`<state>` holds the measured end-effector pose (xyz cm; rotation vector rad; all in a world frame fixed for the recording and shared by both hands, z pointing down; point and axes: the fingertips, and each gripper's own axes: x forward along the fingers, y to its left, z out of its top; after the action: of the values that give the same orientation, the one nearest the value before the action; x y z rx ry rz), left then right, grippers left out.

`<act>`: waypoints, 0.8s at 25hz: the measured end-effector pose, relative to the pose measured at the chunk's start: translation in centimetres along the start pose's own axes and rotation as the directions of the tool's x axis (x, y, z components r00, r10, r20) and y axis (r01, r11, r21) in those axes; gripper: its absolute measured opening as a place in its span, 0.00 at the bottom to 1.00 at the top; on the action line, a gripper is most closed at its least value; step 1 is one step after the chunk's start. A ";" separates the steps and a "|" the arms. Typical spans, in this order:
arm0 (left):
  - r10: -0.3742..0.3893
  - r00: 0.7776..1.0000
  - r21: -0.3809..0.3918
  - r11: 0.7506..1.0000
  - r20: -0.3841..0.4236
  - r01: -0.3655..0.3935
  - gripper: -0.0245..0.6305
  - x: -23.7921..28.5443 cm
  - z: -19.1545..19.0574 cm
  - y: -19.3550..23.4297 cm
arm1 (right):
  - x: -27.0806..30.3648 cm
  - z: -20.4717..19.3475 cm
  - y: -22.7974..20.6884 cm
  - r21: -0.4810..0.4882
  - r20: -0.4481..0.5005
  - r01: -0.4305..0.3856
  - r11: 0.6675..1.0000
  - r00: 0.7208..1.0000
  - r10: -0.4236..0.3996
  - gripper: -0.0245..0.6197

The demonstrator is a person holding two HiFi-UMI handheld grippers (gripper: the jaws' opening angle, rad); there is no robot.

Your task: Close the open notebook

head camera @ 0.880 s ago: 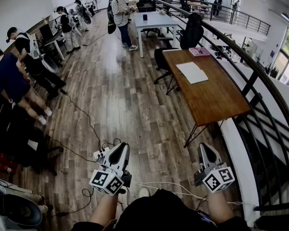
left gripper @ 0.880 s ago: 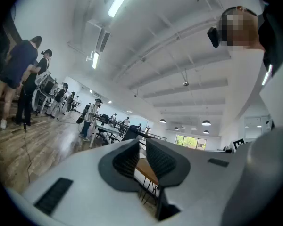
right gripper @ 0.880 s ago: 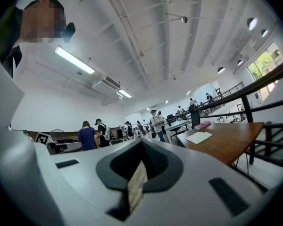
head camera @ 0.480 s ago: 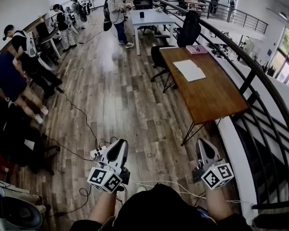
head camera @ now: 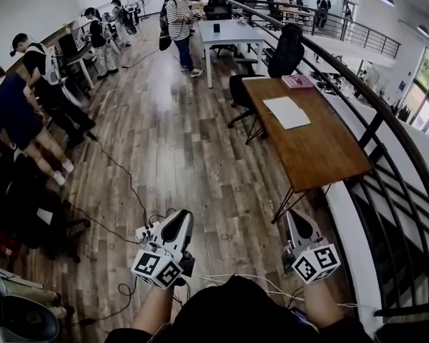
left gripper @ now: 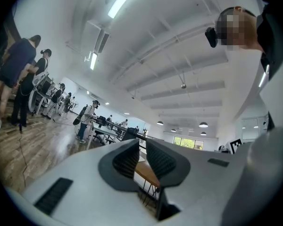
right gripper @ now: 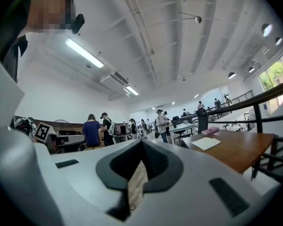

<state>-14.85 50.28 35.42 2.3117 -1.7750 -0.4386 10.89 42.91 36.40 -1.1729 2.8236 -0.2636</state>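
Note:
The open notebook [head camera: 287,112] lies with white pages up on the far half of a brown wooden table [head camera: 322,152], well ahead of me to the right. In the right gripper view the notebook [right gripper: 205,143] shows on the table [right gripper: 240,149] at the right. My left gripper [head camera: 180,216] and right gripper [head camera: 293,214] are held low near my body, over the wooden floor and far short of the table. Both are shut with nothing in them. The left gripper's [left gripper: 141,142] jaws and the right gripper's [right gripper: 141,142] jaws meet at the tips.
A pink book [head camera: 297,81] lies at the table's far end, with black office chairs [head camera: 282,48] behind it. A dark railing [head camera: 386,131] runs along the table's right side. Several people stand at the left and far back. Cables [head camera: 121,177] trail over the floor by my feet.
Only the head view has swayed a little. Both grippers stay shut and low in front of me; the notebook lies as before.

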 end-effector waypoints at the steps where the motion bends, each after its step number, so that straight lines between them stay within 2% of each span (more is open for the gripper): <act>1: 0.002 1.000 0.004 1.000 0.002 -0.002 0.12 -0.1 0.2 0.3 | 0.3 0.1 0.3 -0.001 0.003 -0.005 1.000 1.000 0.005 0.03; 4: 0.000 1.000 0.047 0.999 0.003 0.000 0.12 -0.5 0.7 0.8 | 0.5 0.4 1.0 -0.015 0.022 -0.007 1.000 1.000 0.007 0.03; 7: -0.024 1.000 0.054 0.998 0.003 0.024 0.17 -0.7 1.1 1.1 | 0.5 1.1 1.6 -0.011 0.060 0.009 1.000 0.998 -0.008 0.10; 8: -0.037 0.999 0.048 0.998 0.004 0.037 0.22 -0.6 1.2 1.2 | 0.6 1.3 1.9 -0.002 0.075 0.012 1.000 0.997 -0.012 0.14; 10: -0.058 0.998 0.056 0.997 -0.001 0.058 0.43 -0.6 1.1 1.3 | 0.7 1.5 2.4 0.011 0.102 0.024 1.000 0.994 -0.025 0.38; 11: -0.065 0.998 0.066 0.996 -0.006 0.066 0.47 -0.5 0.9 1.3 | 0.6 1.5 2.5 0.011 0.110 0.037 0.999 0.993 -0.038 0.49; 15: -0.105 0.994 0.080 0.991 -0.038 0.107 0.51 -0.1 -0.2 1.4 | 0.1 0.8 2.8 -0.011 0.099 0.090 0.996 0.991 -0.088 0.52; 20: -0.115 0.991 0.036 0.992 -0.069 0.117 0.51 -0.7 -1.4 1.9 | -1.2 0.1 3.0 -0.002 0.059 0.135 0.991 0.989 -0.135 0.51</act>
<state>-16.25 50.40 37.42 2.4356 -1.6396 -0.3433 9.66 45.84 35.75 -1.3527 2.7011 -0.2248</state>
